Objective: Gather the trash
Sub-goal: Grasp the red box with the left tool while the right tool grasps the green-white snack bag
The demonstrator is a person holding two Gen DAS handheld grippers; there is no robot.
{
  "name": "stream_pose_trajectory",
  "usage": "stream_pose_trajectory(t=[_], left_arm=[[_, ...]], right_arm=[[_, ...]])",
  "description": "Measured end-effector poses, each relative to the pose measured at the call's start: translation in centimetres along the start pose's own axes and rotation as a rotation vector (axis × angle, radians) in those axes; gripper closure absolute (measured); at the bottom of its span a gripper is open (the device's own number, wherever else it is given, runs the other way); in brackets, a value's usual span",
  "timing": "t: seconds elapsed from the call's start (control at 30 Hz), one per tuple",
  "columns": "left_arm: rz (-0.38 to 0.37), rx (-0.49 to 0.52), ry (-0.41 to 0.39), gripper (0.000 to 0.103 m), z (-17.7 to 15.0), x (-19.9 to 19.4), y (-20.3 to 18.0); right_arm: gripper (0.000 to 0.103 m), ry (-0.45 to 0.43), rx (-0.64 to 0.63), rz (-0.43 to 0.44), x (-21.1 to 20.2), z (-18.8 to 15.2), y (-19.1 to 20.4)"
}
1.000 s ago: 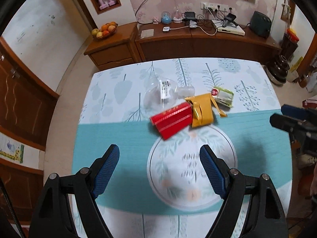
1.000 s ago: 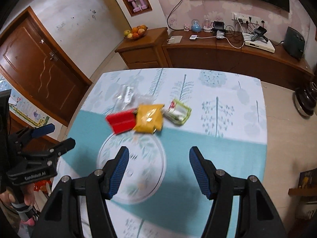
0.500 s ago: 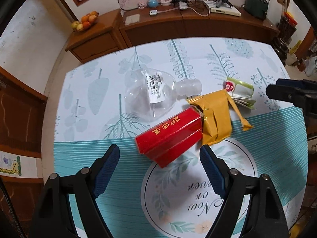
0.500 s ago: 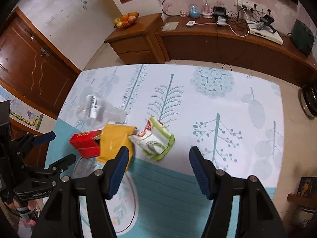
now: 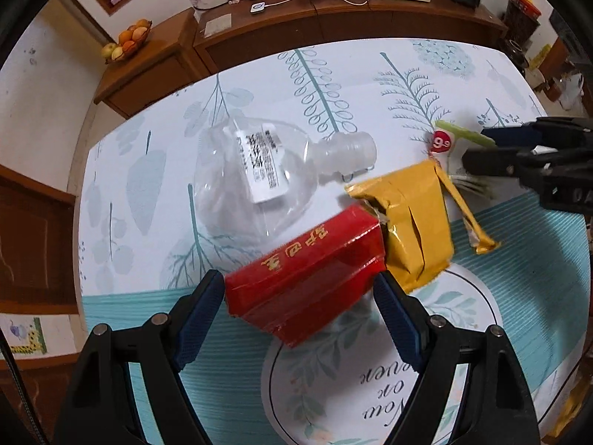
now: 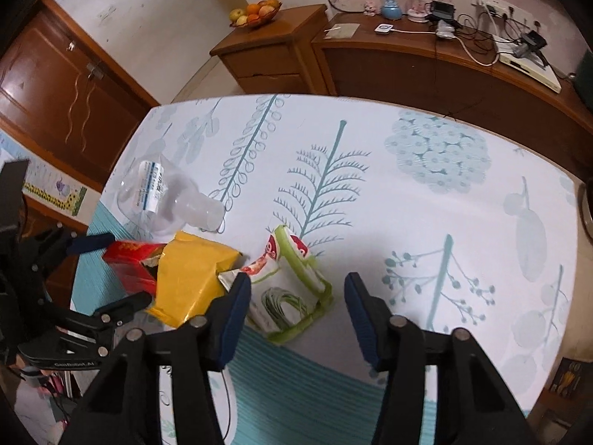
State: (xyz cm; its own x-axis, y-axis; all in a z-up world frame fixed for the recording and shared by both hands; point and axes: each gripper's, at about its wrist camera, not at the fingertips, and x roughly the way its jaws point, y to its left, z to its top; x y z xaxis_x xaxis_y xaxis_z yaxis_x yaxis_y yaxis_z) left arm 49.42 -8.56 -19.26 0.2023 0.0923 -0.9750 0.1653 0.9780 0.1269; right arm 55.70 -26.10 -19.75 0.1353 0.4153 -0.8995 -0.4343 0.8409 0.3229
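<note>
Left wrist view: the left tongs (image 5: 298, 296) stand wide apart over the bench (image 5: 370, 85), with the red box (image 5: 304, 278) lying between the 2 pads, neither plainly pressing it. A yellow wrapper (image 5: 411, 218) touches the box's right end; a crushed clear bottle (image 5: 259, 178) lies just behind.

Right wrist view: the right tongs (image 6: 294, 296) are closing, their pads either side of the green-and-white snack packet (image 6: 292, 296), not yet pinching it. The yellow wrapper (image 6: 189, 278) lies just left of the packet, the red box (image 6: 129, 263) beyond it.
</note>
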Motion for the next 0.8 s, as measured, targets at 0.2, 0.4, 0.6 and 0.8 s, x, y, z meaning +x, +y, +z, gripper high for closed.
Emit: stream_pose_trajectory(t=[0.2,0.4,0.6,0.8], left_arm=[[0.003,0.042,0.017,0.021,0.9,0.3,0.1],[0.039,0.160,0.048,0.021,1.1,0.5,-0.5],[0.081,0.274,0.066,0.021,1.3,0.9,-2.0],[0.118,0.373,0.087,0.024,1.2,2.3,-3.9]], right_arm=[[0.087,0.021,-0.084,-0.017,1.1,-0.7,1.2],[0.095,0.031,-0.107,0.002,1.1,-1.8,1.6],[0.096,0.034,-0.088,0.026,0.9,-2.4,1.1],[0.097,0.030,-0.073,0.041,0.8,-2.7,1.0]])
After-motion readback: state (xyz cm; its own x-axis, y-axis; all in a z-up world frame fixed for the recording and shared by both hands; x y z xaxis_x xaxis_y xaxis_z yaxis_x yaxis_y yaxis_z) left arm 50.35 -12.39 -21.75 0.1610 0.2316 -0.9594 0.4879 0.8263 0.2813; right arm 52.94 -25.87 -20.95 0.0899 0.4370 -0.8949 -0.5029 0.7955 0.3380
